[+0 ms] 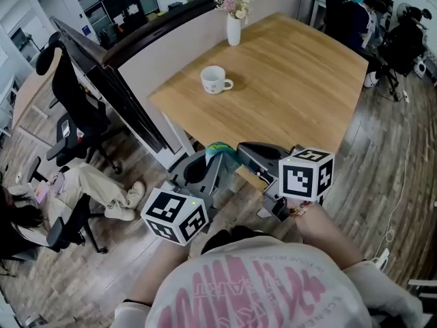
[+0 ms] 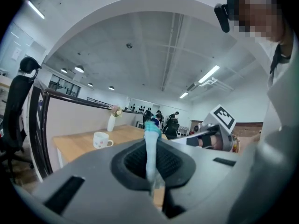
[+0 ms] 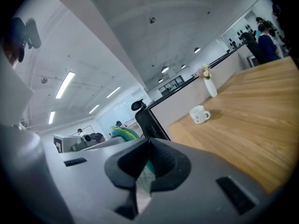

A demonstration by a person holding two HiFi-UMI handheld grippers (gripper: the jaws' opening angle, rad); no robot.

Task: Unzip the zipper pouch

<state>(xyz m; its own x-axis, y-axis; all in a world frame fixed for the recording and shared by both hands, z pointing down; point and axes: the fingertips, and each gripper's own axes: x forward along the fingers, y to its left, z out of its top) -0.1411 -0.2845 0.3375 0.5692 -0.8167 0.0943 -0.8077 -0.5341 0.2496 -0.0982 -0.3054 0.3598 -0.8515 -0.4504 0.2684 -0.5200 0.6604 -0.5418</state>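
left gripper (image 2: 152, 180) is clamped tight on the pale, teal-topped fabric zipper pouch (image 2: 150, 143), which stands straight up between its jaws. right gripper (image 3: 144, 174), just alongside, pinches the pouch's other edge. beyond both: a light wooden table (image 1: 300, 87) with a white ceramic mug (image 1: 215, 79).

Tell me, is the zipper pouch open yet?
Not that I can see. Done: both grippers have hold of the pouch, held up by the table edge. In hand: the left gripper is shut on one thin edge, and the right gripper is shut on another part. Left: pulling the zipper open. The zipper itself doesn't show, so I can't tell if that has begun.
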